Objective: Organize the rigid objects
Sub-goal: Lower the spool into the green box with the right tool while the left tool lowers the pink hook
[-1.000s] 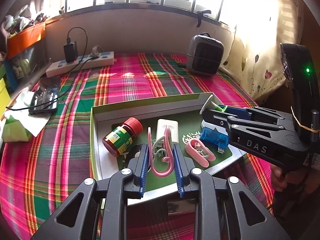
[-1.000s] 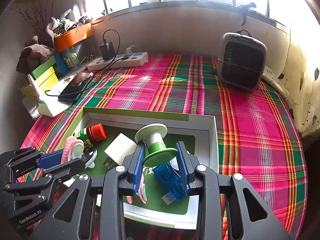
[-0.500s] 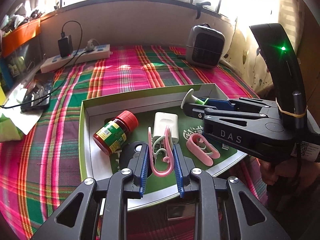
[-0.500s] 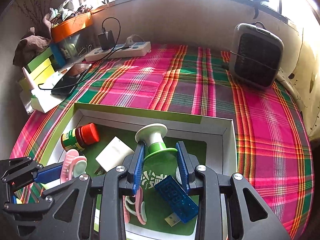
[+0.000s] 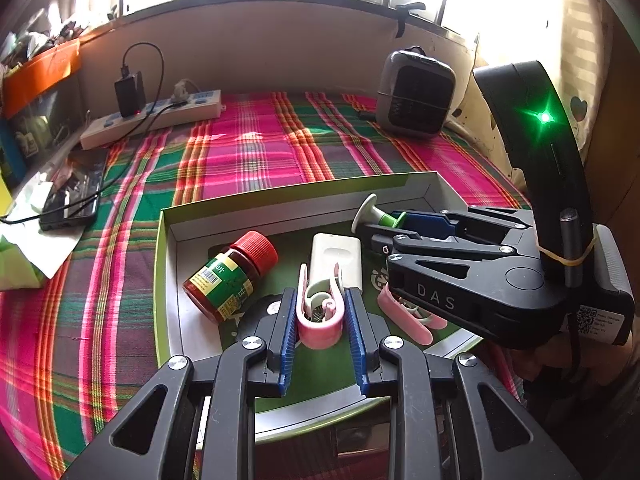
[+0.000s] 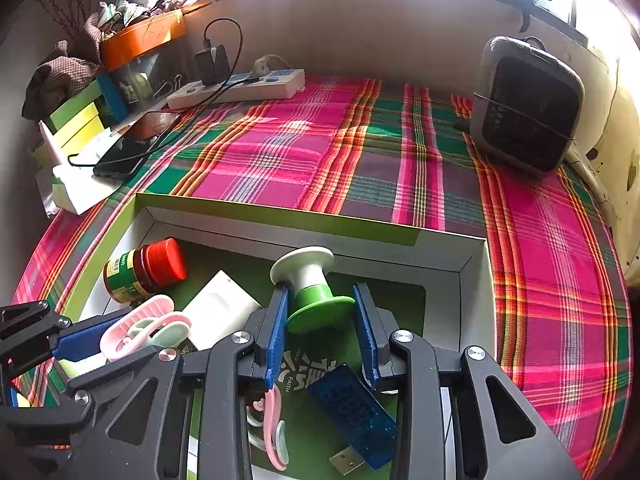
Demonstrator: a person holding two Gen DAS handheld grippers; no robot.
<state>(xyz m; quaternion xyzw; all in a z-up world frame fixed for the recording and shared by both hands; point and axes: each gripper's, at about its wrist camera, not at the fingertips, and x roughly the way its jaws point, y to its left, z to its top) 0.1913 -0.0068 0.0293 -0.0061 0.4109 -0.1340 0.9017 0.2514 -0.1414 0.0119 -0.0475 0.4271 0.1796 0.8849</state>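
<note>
My left gripper (image 5: 320, 300) is shut on a pink clip (image 5: 318, 330), held low over the near part of a shallow green-rimmed box (image 5: 280, 196). My right gripper (image 6: 320, 300) is shut on a white and green spool (image 6: 312, 284) above the box's middle. Lying in the box are a red-capped bottle (image 5: 230, 276), a white charger (image 5: 336, 260), a second pink clip (image 5: 404, 318) and a blue USB stick (image 6: 352, 400). In the left wrist view the right gripper (image 5: 380, 224) reaches in from the right with the spool (image 5: 378, 216).
The box sits on a pink and green plaid cloth. A grey heater (image 6: 524, 108) stands at the back right. A white power strip (image 5: 156, 118) with a black charger lies at the back left, with a phone (image 5: 72, 200) and papers beside it.
The right gripper has carried the spool forward over the box, past the blue USB stick. The left gripper has shifted slightly toward the box, still holding the pink clip.
</note>
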